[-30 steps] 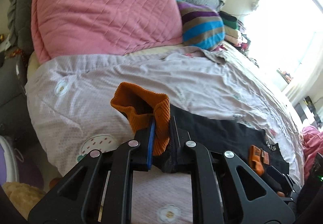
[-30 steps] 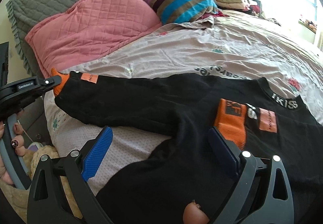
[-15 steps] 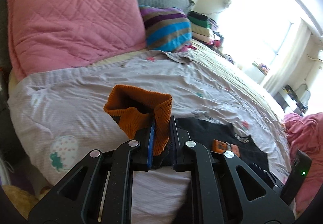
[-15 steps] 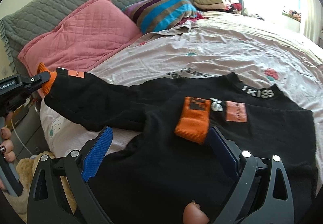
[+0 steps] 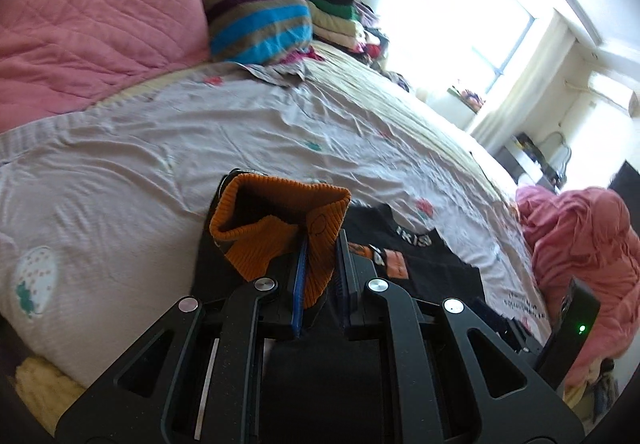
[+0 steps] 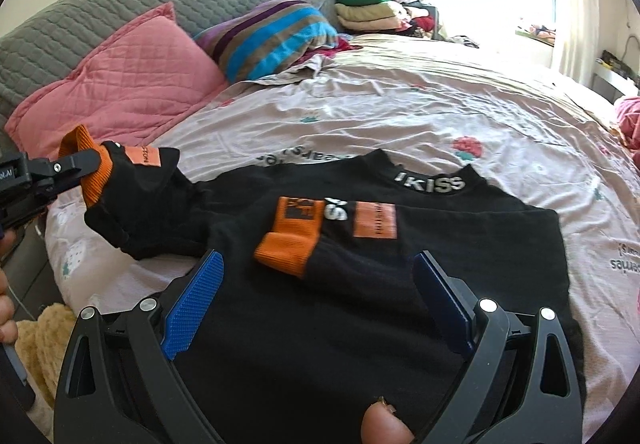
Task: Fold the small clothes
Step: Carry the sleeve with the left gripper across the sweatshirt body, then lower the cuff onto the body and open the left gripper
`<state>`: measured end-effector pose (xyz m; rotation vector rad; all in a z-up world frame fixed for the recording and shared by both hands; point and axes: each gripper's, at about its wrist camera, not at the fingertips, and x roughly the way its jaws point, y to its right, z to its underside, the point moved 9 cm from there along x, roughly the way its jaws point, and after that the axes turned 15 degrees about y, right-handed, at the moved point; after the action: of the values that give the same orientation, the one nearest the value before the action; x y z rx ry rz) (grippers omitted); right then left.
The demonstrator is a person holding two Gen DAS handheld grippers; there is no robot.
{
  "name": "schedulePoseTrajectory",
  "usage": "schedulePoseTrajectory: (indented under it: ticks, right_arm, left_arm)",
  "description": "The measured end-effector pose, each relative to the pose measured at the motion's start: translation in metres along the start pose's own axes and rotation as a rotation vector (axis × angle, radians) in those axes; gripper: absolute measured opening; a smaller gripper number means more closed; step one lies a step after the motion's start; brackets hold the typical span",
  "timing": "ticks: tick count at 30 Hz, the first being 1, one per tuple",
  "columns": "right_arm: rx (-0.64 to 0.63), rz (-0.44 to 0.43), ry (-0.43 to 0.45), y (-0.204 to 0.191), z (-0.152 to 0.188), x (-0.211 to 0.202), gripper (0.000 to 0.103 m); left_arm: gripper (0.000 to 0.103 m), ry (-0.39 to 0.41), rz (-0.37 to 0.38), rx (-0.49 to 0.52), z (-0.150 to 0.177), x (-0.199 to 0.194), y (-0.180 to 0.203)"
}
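One sleeve's orange cuff (image 5: 316, 240) is clenched in the left tongs (image 5: 320, 268), its length running rightward to the black sweater (image 6: 360, 284) on the bed (image 6: 400, 115) beneath the released right tongs (image 6: 320, 296).

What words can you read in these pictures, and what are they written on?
"IKISS" – white letters on the black collar of the black sweater.
"S" or so, white, cut off by the folded sleeve – sweater front.
Orange chest patch: print too small.
Orange sleeve patch, near the cuff pinched by the left claw: too blurred.
Grey upside-down writing on the bedsheet: not readable.
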<state>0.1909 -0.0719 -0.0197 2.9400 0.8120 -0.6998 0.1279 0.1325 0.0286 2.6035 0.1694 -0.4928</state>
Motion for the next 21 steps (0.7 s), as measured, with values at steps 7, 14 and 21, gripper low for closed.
schedulePoseTrajectory:
  ticks: [7, 14, 21]
  right_arm:
    - [0.037, 0.047, 0.012, 0.034, 0.002, -0.011, 0.095]
    - [0.090, 0.107, 0.010, 0.073, 0.009, -0.019, 0.095]
    - [0.143, 0.129, -0.010, 0.093, 0.018, -0.017, 0.095]
  left_arm:
    - [0.007, -0.086, 0.058, 0.031, 0.030, 0.023, 0.034]
    - [0.007, -0.172, 0.097, 0.076, 0.064, 0.045, 0.062]
    - [0.023, -0.266, 0.152, 0.056, 0.092, 0.056, 0.072]
